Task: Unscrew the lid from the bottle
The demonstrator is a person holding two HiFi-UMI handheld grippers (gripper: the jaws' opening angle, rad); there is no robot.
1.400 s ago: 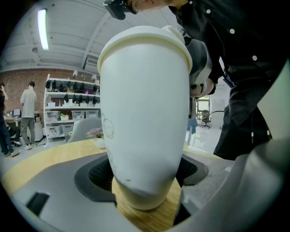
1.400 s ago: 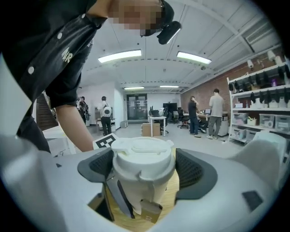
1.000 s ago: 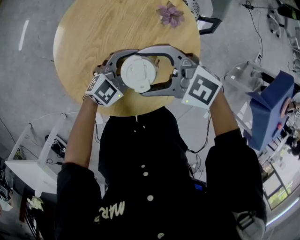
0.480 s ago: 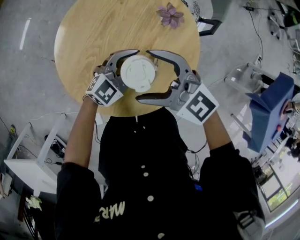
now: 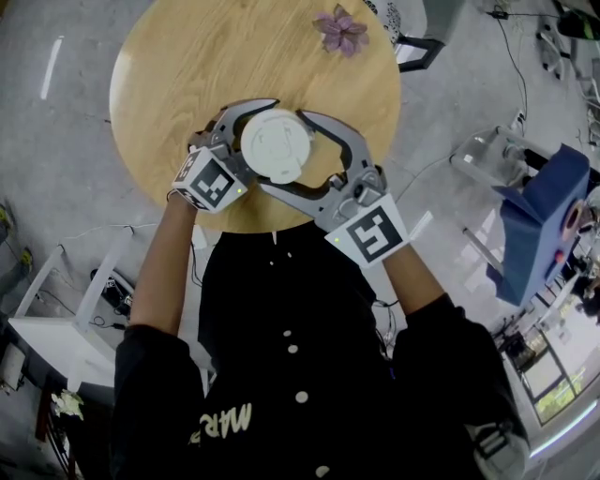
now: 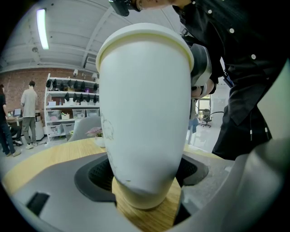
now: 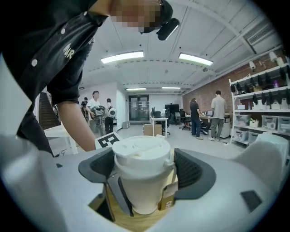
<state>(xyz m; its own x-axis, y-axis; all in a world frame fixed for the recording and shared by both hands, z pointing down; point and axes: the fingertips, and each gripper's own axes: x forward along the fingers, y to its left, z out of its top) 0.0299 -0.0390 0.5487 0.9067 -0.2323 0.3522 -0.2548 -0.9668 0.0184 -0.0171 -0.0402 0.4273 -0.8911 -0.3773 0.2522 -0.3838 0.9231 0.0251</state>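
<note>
A white bottle (image 6: 145, 99) stands upright on the round wooden table (image 5: 187, 75), near its front edge. Its white lid (image 5: 276, 145) is on top. My left gripper (image 5: 264, 141) is shut on the bottle's lower body, with the dark pads (image 6: 97, 176) pressing on both sides. My right gripper (image 5: 281, 150) comes in from the lower right at lid height. Its jaws have just been closing, and both pads (image 7: 102, 167) now sit against the lid (image 7: 142, 152), so it is shut on it. Below the lid, the left gripper's fingers (image 7: 120, 195) show on the bottle.
A purple flower (image 5: 340, 28) lies at the table's far edge. On the floor are a blue box-like thing (image 5: 539, 216) to the right and a white stand (image 5: 66, 328) to the left. Several people stand far off among desks and shelves (image 7: 217, 113).
My right gripper opened off the lid, swung round toward the person's body with a roll of the wrist, and closed on the lid again at a new angle. Bottle and left gripper stayed put.
</note>
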